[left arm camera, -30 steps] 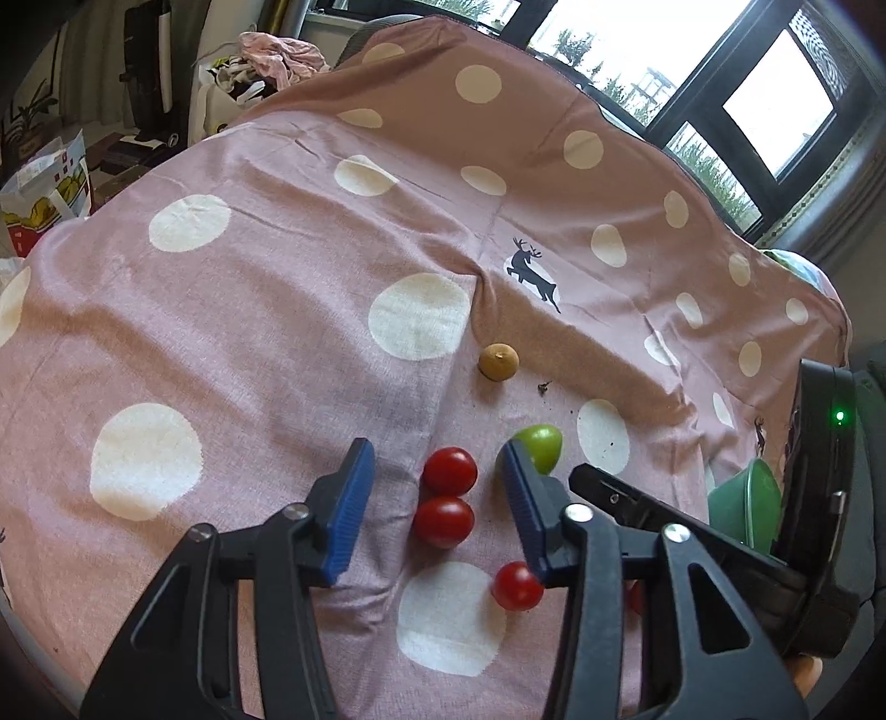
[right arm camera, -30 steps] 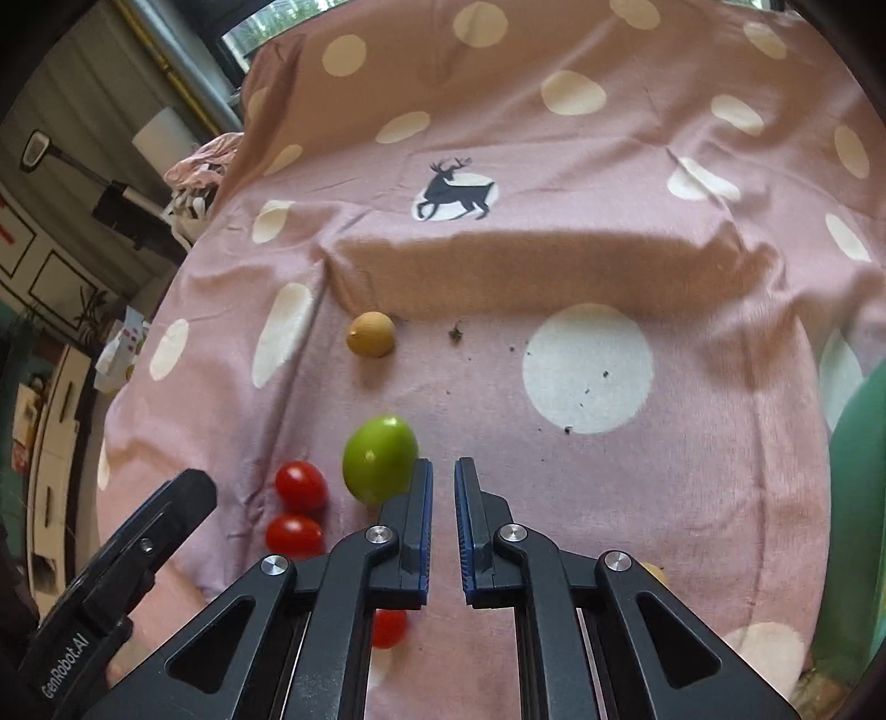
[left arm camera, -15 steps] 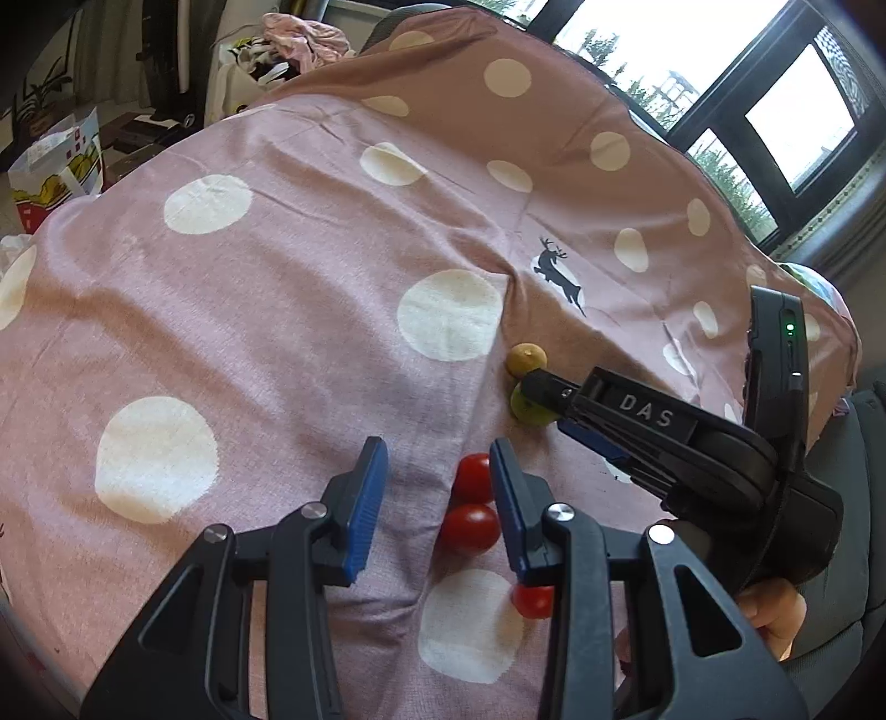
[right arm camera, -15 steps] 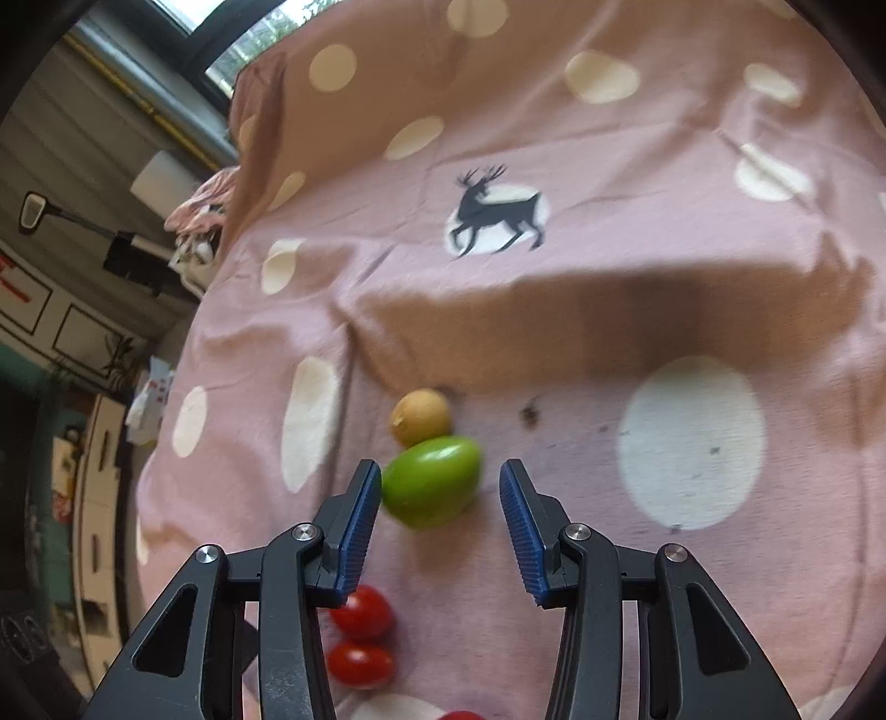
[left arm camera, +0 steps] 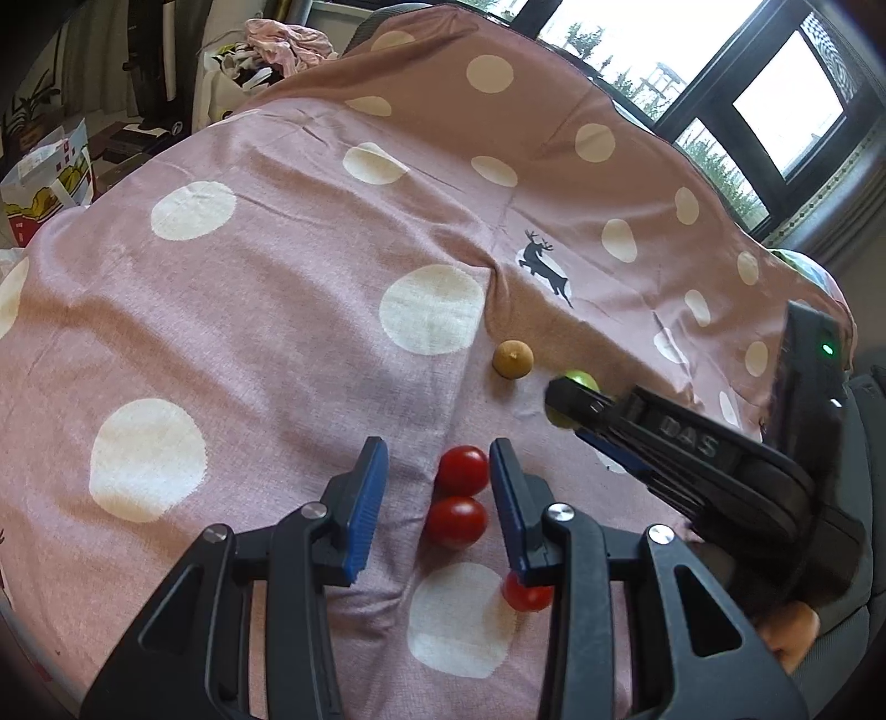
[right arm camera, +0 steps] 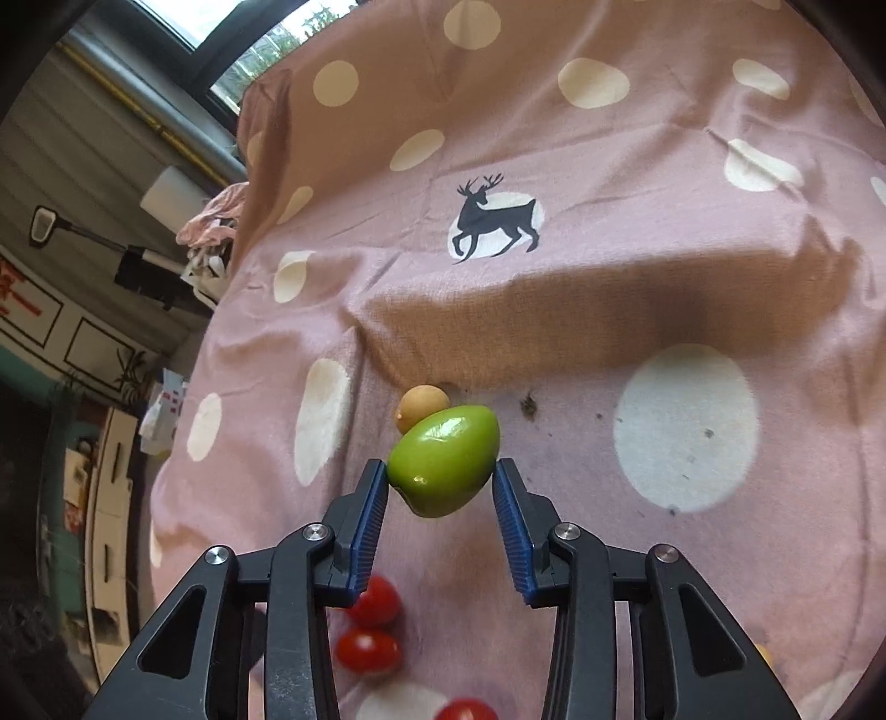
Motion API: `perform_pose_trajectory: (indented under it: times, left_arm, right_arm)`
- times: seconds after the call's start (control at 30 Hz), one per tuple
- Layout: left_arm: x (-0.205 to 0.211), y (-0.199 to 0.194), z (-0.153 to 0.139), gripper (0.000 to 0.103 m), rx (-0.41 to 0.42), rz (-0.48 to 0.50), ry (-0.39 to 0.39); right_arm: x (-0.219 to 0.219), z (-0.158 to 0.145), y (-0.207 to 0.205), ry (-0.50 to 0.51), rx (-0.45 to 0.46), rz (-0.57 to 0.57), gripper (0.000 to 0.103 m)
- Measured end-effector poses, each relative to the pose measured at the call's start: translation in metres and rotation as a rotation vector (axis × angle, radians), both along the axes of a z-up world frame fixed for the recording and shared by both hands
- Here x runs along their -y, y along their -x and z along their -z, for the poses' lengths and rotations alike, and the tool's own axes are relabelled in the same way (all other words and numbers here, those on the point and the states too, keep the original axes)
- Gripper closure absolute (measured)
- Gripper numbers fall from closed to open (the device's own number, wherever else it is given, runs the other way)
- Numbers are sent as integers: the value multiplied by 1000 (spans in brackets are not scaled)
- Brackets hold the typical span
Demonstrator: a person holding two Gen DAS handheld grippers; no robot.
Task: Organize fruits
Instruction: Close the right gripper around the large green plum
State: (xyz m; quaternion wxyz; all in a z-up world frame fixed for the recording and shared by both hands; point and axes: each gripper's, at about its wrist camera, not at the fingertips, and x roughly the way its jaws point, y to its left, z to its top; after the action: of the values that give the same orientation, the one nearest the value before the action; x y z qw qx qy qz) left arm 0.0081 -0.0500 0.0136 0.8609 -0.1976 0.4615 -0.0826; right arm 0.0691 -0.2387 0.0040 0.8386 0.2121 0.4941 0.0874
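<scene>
A green fruit [right arm camera: 443, 465] lies on the pink spotted cloth [left arm camera: 266, 343] beside a small tan fruit [right arm camera: 421, 407]. My right gripper [right arm camera: 440, 476] is closing on the green fruit, and both pad tips touch its sides. In the left wrist view the right gripper [left arm camera: 565, 399] hides most of the green fruit [left arm camera: 581, 381], with the tan fruit [left arm camera: 513, 359] to its left. My left gripper [left arm camera: 437, 498] stands open around two red tomatoes [left arm camera: 462, 471] [left arm camera: 455, 522]; its left pad is clear of them. A third tomato [left arm camera: 526, 595] peeks from under its right finger.
A fold in the cloth runs just behind the tan fruit, near a black deer print [left arm camera: 545, 266]. A person's hand [left arm camera: 792, 642] holds the right gripper at the lower right. Beyond the far edge lie a pile of clothes [left arm camera: 288, 41] and a bag [left arm camera: 44, 183].
My right gripper went from shut to open, moved forward around the green fruit, and has narrowed onto it. The green fruit now sits by the tan fruit. The left jaws narrowed slightly.
</scene>
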Motion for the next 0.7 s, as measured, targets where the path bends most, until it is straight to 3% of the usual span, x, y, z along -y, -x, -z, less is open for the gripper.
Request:
perform_pose_trajectory:
  times: [0.13,0.33,0.53,0.7]
  left_arm:
    - [13,3,-3,66,10,61,18]
    - [38,6,-2,66,2,162,17]
    - [56,4,11,66,-48,226,-18]
    - [63,1,20,65,-74,241,-36]
  right_arm:
    - [19,-8,28,-5,-48,6,62]
    - [38,3,67,20,-130,-1,62]
    - [51,18,69,39,-203,-13,62]
    - [48,17,70,80,-197,-44,62]
